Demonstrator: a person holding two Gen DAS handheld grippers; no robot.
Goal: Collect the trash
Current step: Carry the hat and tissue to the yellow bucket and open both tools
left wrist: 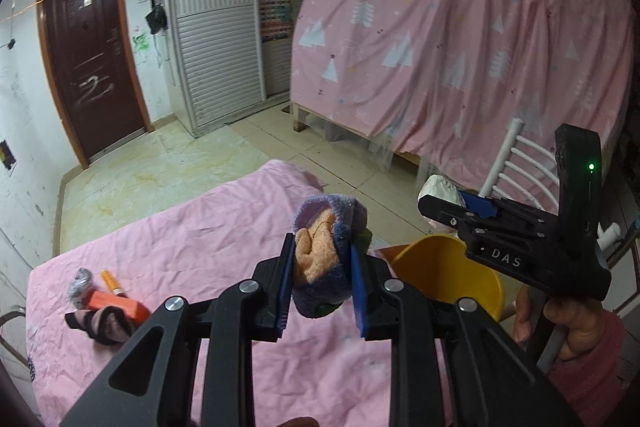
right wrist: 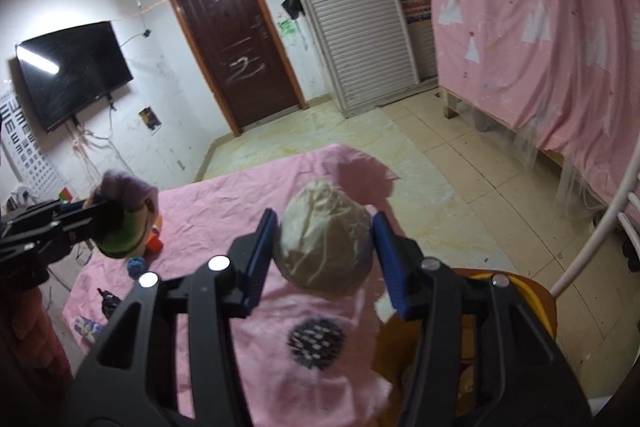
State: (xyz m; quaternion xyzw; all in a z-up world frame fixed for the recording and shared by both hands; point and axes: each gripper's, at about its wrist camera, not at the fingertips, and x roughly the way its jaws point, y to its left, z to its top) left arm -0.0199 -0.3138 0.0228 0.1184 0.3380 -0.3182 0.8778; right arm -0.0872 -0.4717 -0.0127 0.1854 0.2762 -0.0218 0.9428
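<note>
In the left wrist view my left gripper [left wrist: 322, 247] is shut on a rolled cloth bundle [left wrist: 320, 267] of purple, orange and green, held above the pink-covered table [left wrist: 200, 227]. To the right, my right gripper [left wrist: 440, 205] is shut on a pale crumpled ball [left wrist: 438, 189] above a yellow bin [left wrist: 420, 255]. In the right wrist view the right gripper [right wrist: 325, 217] clamps that crumpled ball [right wrist: 324, 243] between blue pads. The left gripper [right wrist: 102, 211] with the bundle [right wrist: 120, 223] sits at the left. The bin's rim [right wrist: 524, 287] shows at lower right.
On the table lie an orange box [left wrist: 120, 303], an orange tube [left wrist: 111, 281], a foil wad [left wrist: 80, 285] and a dark sock [left wrist: 102, 325]. A black spiky object [right wrist: 316, 343] and a blue ball [right wrist: 136, 265] also lie there. A white chair [left wrist: 516, 163] stands behind the bin.
</note>
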